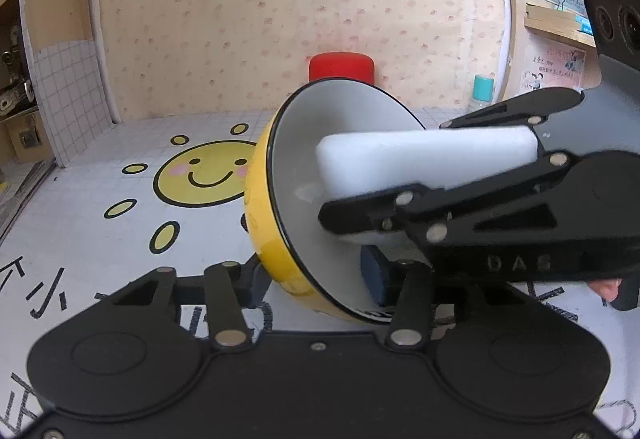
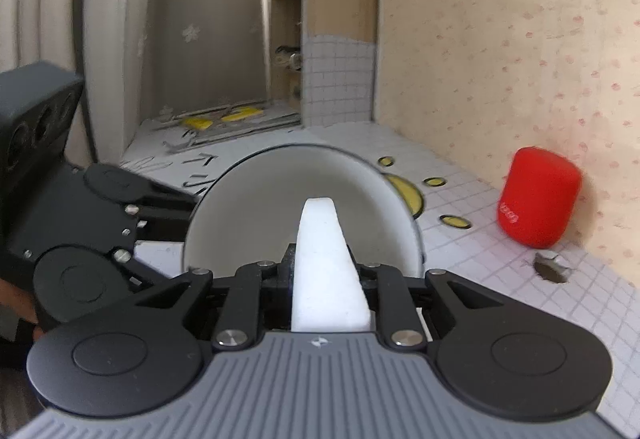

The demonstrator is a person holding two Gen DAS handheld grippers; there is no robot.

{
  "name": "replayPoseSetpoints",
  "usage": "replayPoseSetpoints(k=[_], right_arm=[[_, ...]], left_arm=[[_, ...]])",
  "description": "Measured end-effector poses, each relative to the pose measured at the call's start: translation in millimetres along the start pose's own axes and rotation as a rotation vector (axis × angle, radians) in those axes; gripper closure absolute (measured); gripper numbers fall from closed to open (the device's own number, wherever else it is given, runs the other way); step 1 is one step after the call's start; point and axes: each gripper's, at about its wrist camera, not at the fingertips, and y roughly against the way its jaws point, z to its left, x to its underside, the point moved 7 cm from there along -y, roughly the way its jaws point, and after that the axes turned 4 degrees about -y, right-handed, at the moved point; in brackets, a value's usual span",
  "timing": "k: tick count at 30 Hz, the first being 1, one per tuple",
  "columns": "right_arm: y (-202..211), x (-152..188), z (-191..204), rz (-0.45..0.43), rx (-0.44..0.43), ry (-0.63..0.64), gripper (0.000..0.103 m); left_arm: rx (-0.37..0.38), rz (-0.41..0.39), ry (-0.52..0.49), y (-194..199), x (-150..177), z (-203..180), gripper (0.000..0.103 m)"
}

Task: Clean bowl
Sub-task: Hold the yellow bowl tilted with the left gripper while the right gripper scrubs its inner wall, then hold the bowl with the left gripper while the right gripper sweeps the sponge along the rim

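A: Right now, a yellow bowl (image 1: 276, 239) with a white inside is held tipped on its side above the counter (image 1: 100, 231), its lower rim pinched by the left claw (image 1: 316, 279). Its opening is turned toward the right claw (image 1: 432, 179), whose fingers are pressed together on a white sponge block (image 1: 424, 159); the sponge's far end is reached into the bowl.

B: What could go wrong?

A: Only a small stretch of rim is seen gripped, so the bowl could be levered or twisted loose if the sponge is pushed hard against the wall. It might then be dropped onto the counter. The sponge, being soft, could also be bent or worked out of the pinch. A red cylinder (image 2: 538, 199) by the wall is well apart.
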Motion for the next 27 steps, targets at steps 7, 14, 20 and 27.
replayPoseSetpoints(k=[7,14,20,27], right_arm=[[6,-8,12,-0.092,-0.043,0.016,0.082],[1,-2,22,-0.034,-0.078,0.068,0.082],[3,-6,4,-0.062,0.017,0.009,0.082],[6,-11,21,-0.108,-0.078,0.043,0.082]], left_arm=[[-0.005,0.0,0.004,0,1,-2,0.054],[-0.01,-0.001,0.002,1,2,-2,0.053],[-0.009,0.002,0.008,1,1,-2,0.052],[-0.012,0.0,0.016,1,1,-4,0.052]])
